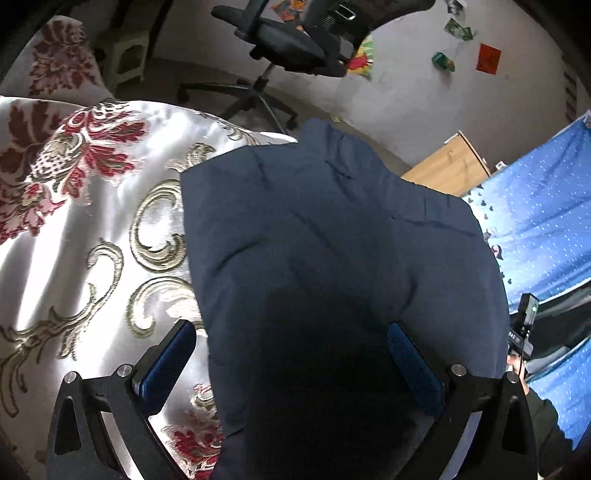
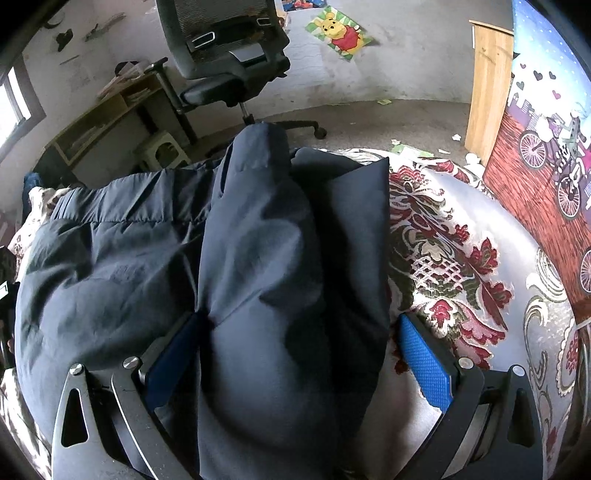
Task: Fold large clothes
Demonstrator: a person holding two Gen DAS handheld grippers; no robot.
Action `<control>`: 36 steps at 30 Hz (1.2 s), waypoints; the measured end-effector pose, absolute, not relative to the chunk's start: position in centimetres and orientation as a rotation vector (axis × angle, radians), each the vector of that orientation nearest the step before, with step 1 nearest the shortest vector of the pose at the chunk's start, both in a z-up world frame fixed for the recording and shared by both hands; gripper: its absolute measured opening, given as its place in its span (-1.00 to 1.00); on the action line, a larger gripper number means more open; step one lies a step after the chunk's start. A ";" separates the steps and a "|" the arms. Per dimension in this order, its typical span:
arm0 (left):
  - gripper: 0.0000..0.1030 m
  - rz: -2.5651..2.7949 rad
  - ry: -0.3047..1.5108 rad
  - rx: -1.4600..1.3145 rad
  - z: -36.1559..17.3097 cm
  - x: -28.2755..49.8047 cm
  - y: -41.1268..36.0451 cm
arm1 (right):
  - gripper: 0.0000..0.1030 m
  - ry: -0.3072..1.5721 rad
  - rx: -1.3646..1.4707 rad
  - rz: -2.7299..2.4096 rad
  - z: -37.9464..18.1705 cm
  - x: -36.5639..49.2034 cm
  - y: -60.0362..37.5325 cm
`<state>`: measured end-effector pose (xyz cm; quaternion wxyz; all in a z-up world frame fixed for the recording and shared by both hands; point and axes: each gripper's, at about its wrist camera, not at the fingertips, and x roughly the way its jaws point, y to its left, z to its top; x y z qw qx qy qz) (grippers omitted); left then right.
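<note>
Navy padded jacket (image 1: pixel 332 229) spread over a satin floral bedspread (image 1: pixel 92 229), bulky and creased, its far end reaching toward the edge nearest the office chair (image 1: pixel 280 40). Left tool (image 1: pixel 291 354) wide open above the jacket's near end: one blue pad (image 1: pixel 166 358) over bare bedspread just beside the fabric edge, the other pad over navy cloth, nothing pinched between them. Dark shadow pooled on the jacket directly beneath.

In the right wrist view, same jacket (image 2: pixel 110 258) seen with a thick fold or sleeve (image 2: pixel 258 258) doubled lengthwise on top of the flatter body, running away toward the chair (image 2: pixel 221 44). Right tool (image 2: pixel 299 350) likewise spread wide, straddling that raised fold; left pad pressed close against the fabric's crease, right pad (image 2: pixel 424 362) clear of it above the bedspread (image 2: pixel 461 266). Possibly touching on the left side, hard to judge through the fisheye; no closed grip either way.

Beyond the bed: wooden cabinet (image 2: pixel 487 96), Winnie-the-Pooh picture (image 2: pixel 340 33) on the wall, small green stool (image 2: pixel 162 151), blue patterned curtain (image 1: pixel 546 206).
</note>
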<state>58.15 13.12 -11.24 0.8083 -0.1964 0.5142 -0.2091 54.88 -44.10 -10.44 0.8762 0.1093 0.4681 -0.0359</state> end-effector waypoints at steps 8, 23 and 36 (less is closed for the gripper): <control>1.00 -0.474 1.096 -0.407 -11.4 58.6 11.1 | 0.98 0.976 0.220 -0.049 -10.5 55.0 -44.1; 0.63 -0.439 1.112 -0.386 -10.2 58.5 9.8 | 0.43 1.046 0.340 0.093 -10.7 55.1 -44.8; -0.54 -0.269 1.092 -0.252 -5.1 57.6 6.5 | -0.62 1.014 0.317 0.020 -8.0 53.9 -42.2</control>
